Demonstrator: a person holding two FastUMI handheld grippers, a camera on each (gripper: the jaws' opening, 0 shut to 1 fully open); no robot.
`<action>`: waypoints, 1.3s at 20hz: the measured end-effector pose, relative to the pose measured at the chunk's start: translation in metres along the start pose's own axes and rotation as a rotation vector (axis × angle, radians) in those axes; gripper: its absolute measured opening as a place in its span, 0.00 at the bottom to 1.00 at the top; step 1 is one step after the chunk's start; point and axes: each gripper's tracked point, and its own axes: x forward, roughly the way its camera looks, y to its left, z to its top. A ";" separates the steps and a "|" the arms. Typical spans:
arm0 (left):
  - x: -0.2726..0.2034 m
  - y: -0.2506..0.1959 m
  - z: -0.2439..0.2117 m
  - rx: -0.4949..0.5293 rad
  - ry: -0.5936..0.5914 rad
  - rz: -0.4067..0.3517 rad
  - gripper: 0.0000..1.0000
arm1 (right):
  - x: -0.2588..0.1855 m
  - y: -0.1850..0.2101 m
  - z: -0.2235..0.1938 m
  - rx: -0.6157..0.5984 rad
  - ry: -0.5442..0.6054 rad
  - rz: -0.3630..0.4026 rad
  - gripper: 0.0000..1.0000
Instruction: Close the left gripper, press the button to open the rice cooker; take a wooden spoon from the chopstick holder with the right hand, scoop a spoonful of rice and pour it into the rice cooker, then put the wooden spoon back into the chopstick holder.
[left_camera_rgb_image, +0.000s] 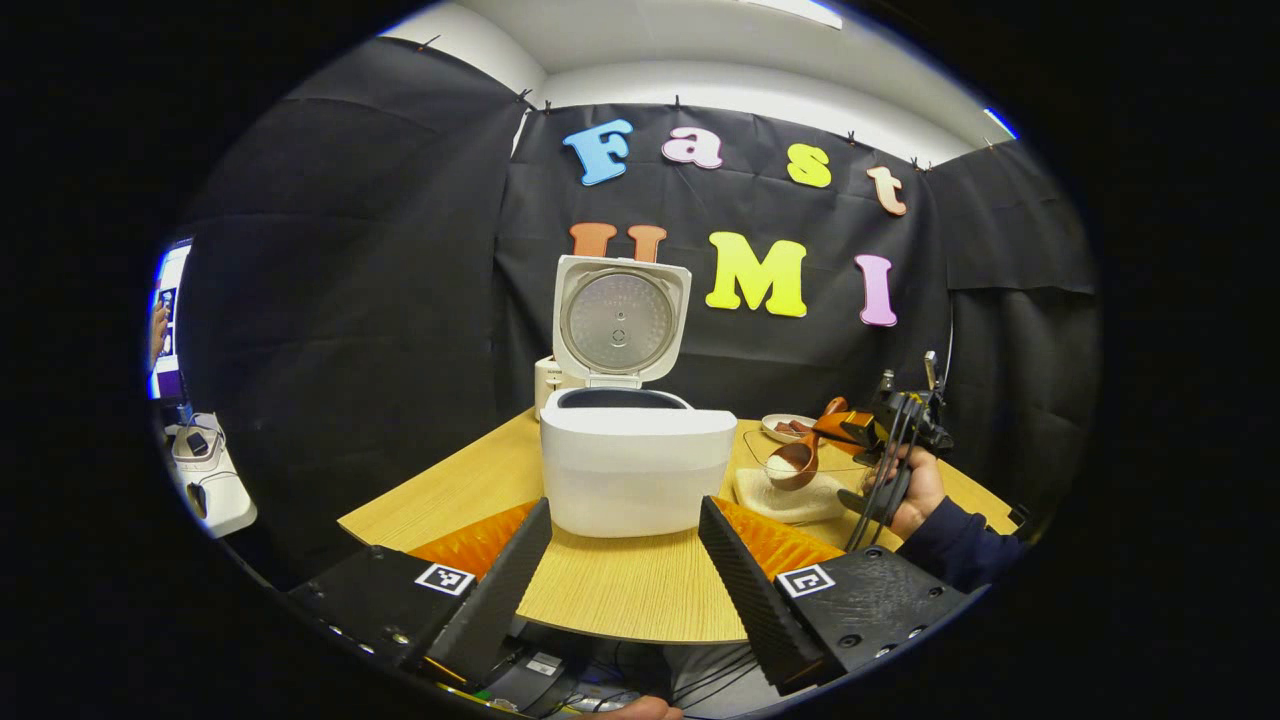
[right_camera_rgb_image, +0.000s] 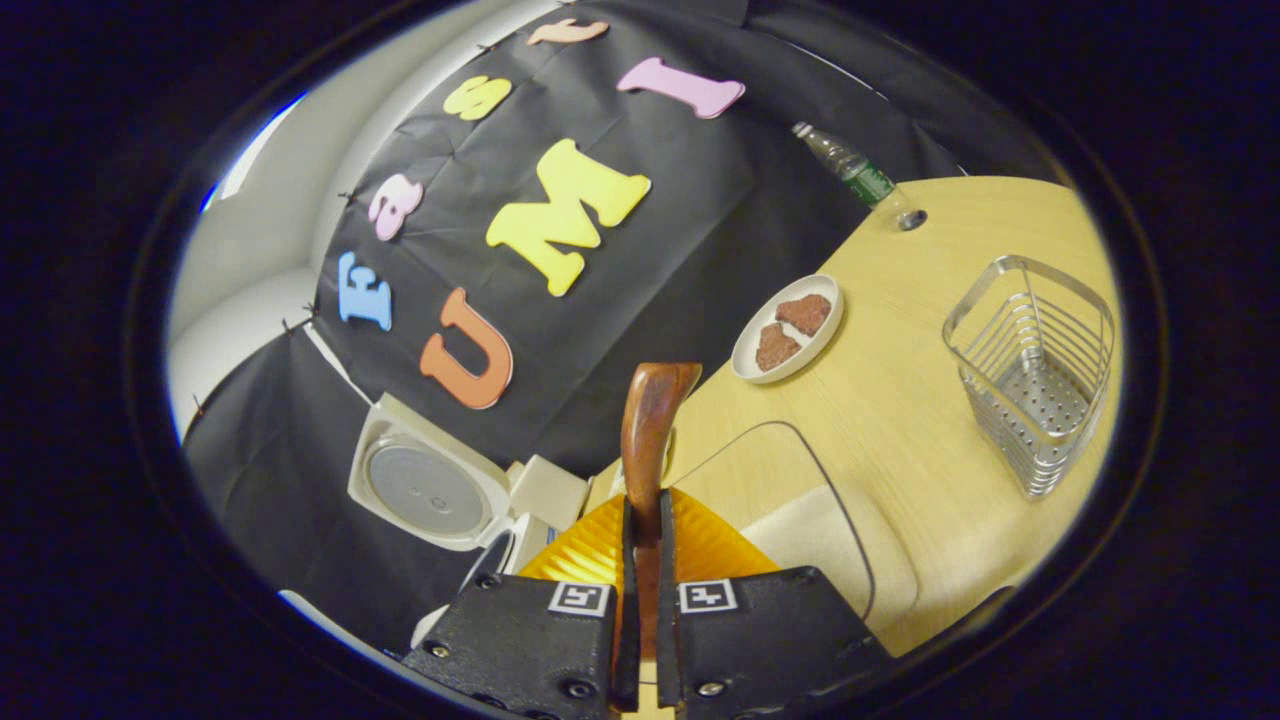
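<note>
Far left on the tabletop (left_camera_rgb_image: 470, 490), seen from the left gripper view, sits the rice cooker (left_camera_rgb_image: 640, 465), lid (left_camera_rgb_image: 620, 320) up, pot mouth exposed, so button step looks done. Left tongs (left_camera_rgb_image: 625, 570) hang just in front of cooker body, fingers spread wide, holding nothing, not touching it.

Moving rt: wooden spoon (left_camera_rgb_image: 800, 460) is above the rice container (left_camera_rgb_image: 790, 490), bowl end showing white rice, just beside cooker's rt flank. Spoon's long axis runs up and rt from bowl to handle, handle going into right tongs (left_camera_rgb_image: 870, 435), w/ the person's hand (left_camera_rgb_image: 915, 490) and dark sleeve behind. Cooker opening lies to the left and a bit higher than spoon bowl. That's the relation the next move turns on: carry left and up, over the rim, then tip.

Right gripper view: right tongs narrow, both fingers pinching the spoon handle (right_camera_rgb_image: 648, 440), which sticks straight fwd along them. Tool is rolled hard, tabletop slanting. Cooker lid low left; plate (right_camera_rgb_image: 788, 328) w/ brown pieces, then chopstick holder (right_camera_rgb_image: 1040, 375), a wire basket, far rt, well apart from spoon. Rt hand clearly the nearer one for the pour.
</note>
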 end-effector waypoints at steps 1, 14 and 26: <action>0.000 -0.002 0.000 0.003 0.001 -0.002 0.94 | -0.003 -0.002 0.008 0.038 -0.015 0.008 0.11; -0.009 -0.002 -0.002 0.054 -0.007 -0.014 0.94 | -0.016 0.082 0.061 0.555 -0.006 0.281 0.11; -0.036 0.035 0.031 0.023 -0.104 0.014 0.94 | 0.052 0.205 0.003 0.225 0.050 0.254 0.11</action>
